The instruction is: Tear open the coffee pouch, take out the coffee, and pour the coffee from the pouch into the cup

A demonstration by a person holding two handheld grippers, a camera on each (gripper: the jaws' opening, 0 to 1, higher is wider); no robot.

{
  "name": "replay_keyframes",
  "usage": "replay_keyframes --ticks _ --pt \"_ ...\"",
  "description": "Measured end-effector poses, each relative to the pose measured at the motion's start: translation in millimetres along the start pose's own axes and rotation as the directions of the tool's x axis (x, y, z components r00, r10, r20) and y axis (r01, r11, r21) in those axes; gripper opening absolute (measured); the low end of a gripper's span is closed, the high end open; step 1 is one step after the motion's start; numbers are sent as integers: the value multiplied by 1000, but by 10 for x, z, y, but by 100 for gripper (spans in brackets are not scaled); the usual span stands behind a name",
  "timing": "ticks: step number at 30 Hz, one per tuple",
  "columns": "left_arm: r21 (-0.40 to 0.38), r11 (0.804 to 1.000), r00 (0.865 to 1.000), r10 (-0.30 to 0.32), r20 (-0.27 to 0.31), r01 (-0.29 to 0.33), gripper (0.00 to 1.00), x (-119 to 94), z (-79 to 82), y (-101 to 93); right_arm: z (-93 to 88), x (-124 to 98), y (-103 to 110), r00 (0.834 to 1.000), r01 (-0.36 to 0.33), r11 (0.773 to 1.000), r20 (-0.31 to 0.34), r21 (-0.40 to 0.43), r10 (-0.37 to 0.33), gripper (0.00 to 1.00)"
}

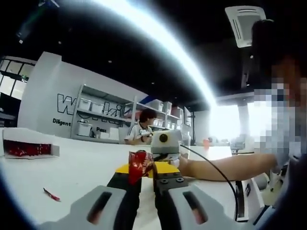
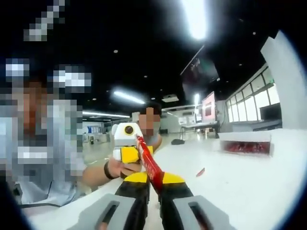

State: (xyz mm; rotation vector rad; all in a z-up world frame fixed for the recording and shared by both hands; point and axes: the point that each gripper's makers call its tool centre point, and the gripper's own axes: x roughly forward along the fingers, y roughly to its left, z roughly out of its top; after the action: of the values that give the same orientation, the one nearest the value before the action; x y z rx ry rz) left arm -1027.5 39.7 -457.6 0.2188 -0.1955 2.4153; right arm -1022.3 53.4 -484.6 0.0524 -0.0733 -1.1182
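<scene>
A red coffee pouch (image 1: pixel 139 166) is held up in the air between both grippers, above a white table (image 1: pixel 81 167). My left gripper (image 1: pixel 142 171) is shut on its near end. The right gripper (image 1: pixel 154 158) comes in from the right, held by a hand, and pinches the same pouch from the far side. In the right gripper view the pouch (image 2: pixel 149 165) stands as a thin strip rising from my right gripper (image 2: pixel 154 181), which is shut on it, and the left gripper (image 2: pixel 135 152) faces it close behind.
A small red scrap (image 1: pixel 51 194) lies on the table, and it appears again as a red scrap (image 2: pixel 200 172). A white box of red packets (image 1: pixel 29 148) sits further out, seen too as a white box (image 2: pixel 246 143). A person sits by shelves (image 1: pixel 100 120) behind.
</scene>
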Motion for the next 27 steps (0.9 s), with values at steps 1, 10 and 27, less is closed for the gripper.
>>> replay_keyframes --ticks 1,10,27 --pt "1 1000 1000 1 0 -1 12 1 1 7 -2 2 1 1000 0 1000 -1 0 0 7" --pt "-13 1000 999 -5 34 5 13 -19 61 26 -24 13 6 1000 -5 1000 -13 -11 5 7" --pt "-47 999 997 6 82 -3 11 -60 145 77 110 -132 -275 966 252 964 72 -82 -246 30"
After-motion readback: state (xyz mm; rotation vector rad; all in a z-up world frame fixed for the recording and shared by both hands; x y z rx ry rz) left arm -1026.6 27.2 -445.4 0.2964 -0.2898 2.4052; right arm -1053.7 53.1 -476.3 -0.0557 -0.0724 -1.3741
